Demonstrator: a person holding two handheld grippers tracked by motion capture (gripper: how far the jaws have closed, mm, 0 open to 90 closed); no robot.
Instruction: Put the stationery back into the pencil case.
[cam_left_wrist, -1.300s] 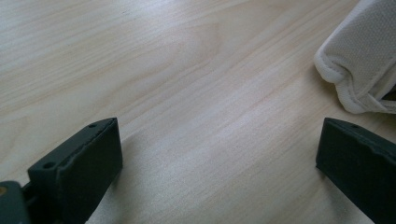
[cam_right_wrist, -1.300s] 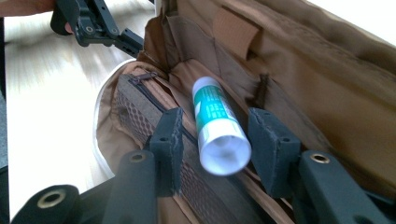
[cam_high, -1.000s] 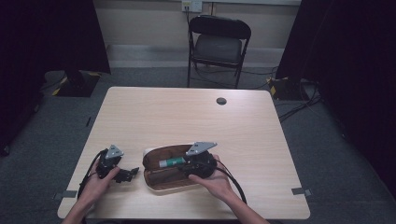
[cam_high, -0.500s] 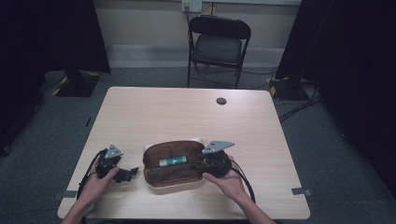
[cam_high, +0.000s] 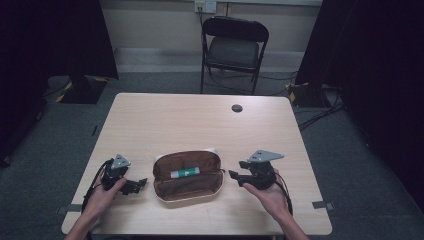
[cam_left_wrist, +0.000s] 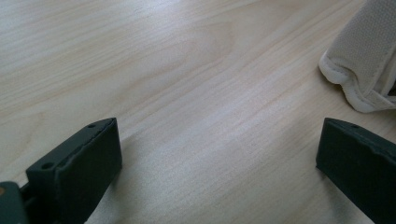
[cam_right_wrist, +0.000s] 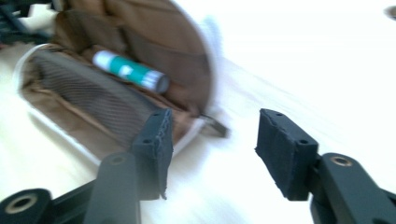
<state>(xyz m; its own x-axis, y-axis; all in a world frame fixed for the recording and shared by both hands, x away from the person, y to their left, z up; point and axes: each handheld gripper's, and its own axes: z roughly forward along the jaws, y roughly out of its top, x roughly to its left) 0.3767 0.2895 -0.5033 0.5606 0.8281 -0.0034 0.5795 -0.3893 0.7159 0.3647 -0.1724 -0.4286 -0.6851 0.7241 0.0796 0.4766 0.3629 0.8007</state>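
A brown zip pouch (cam_high: 187, 176) lies open near the table's front edge, with a green and white tube (cam_high: 185, 173) inside it. The right gripper view shows the pouch (cam_right_wrist: 93, 88) and the tube (cam_right_wrist: 130, 71) up close, slightly blurred. My right gripper (cam_high: 232, 174) rests just right of the pouch, open, nothing between its jaws (cam_right_wrist: 210, 149). My left gripper (cam_high: 142, 183) sits on the table left of the pouch, open and empty (cam_left_wrist: 219, 154). A pale padded edge of the pouch (cam_left_wrist: 364, 60) shows in the left gripper view.
The light wooden table (cam_high: 200, 120) has a small dark round cap (cam_high: 237, 108) at its far right. A black folding chair (cam_high: 232, 50) stands behind the table. Dark curtains flank both sides.
My right gripper has drawn back out of the pouch to the right, leaving the tube lying inside. The left gripper has stayed where it was.
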